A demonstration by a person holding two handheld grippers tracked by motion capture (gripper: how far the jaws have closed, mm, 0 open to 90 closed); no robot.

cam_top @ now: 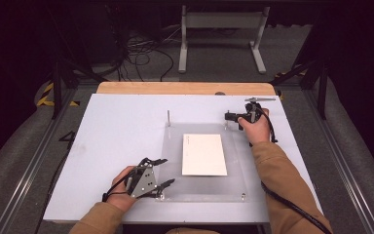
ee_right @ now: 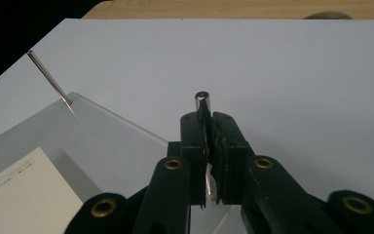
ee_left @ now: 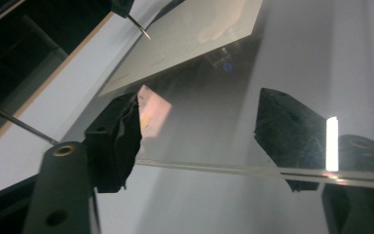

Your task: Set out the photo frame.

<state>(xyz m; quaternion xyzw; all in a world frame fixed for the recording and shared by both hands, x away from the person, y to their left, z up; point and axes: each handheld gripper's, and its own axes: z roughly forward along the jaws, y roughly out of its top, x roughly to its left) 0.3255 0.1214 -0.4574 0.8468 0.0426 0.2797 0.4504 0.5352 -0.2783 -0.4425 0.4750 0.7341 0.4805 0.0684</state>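
On the white tabletop (cam_top: 117, 131) in front of you lies a clear acrylic sheet (cam_top: 173, 161), with a white sheet of paper (cam_top: 204, 154) resting on the middle of it. A thin metal pin (cam_top: 168, 117) stands upright at the far left corner of the acrylic sheet, and small metal fittings show at its near corners.

Your left tool (cam_top: 161, 171) is at the near left corner of the acrylic sheet, its jaws spread wide, one above and one below the sheet's near edge as seen from above. From the left gripper view, the edge of the acrylic sheet (ee_left: 253, 168) runs across between the two black jaws, which stand well apart; whether either pad touches the sheet cannot be told. The paper (ee_left: 190, 34) shows farther off through the sheet, and the pin (ee_left: 19, 124) slants in from the left.

Your right tool (cam_top: 230, 116) is at the far right corner of the acrylic sheet, pointing left. In the right gripper view its jaws are closed tight around a second metal pin (ee_right: 203, 105), whose rounded top sticks up just past the fingertips. The corner of the acrylic sheet (ee_right: 102, 141) lies just beside the jaws, with the paper (ee_right: 24, 195) at lower left.
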